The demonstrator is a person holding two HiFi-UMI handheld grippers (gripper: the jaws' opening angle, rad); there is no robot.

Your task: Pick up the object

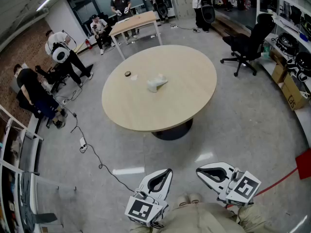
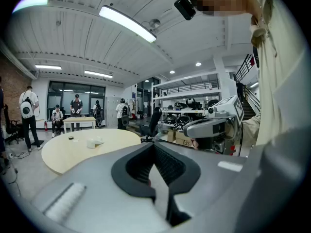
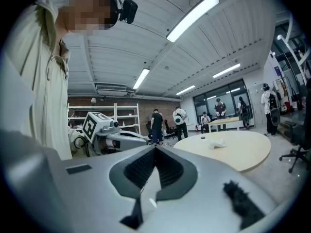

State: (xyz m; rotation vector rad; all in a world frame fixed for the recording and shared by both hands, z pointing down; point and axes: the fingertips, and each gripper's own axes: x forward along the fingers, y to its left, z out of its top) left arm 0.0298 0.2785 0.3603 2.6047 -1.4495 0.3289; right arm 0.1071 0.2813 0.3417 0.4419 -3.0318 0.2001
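A white crumpled object (image 1: 156, 83) lies near the middle of the round wooden table (image 1: 194, 106). A small dark ring (image 1: 128, 74) sits to its left. Both grippers are held low by the person's body, well short of the table. My left gripper (image 1: 167, 172) is shut with nothing in it, and so is my right gripper (image 1: 199, 170). The left gripper view shows its closed jaws (image 2: 154, 147), with the white object (image 2: 94, 142) far off on the table. The right gripper view shows its jaws (image 3: 155, 149) closed too, and the object (image 3: 217, 143) distant.
A black office chair (image 1: 248, 42) stands to the right of the table, and a smaller rectangular table (image 1: 135, 22) stands behind it. Several people are at the left and back. A cable (image 1: 92, 149) runs over the floor at the left. Shelves line the right wall.
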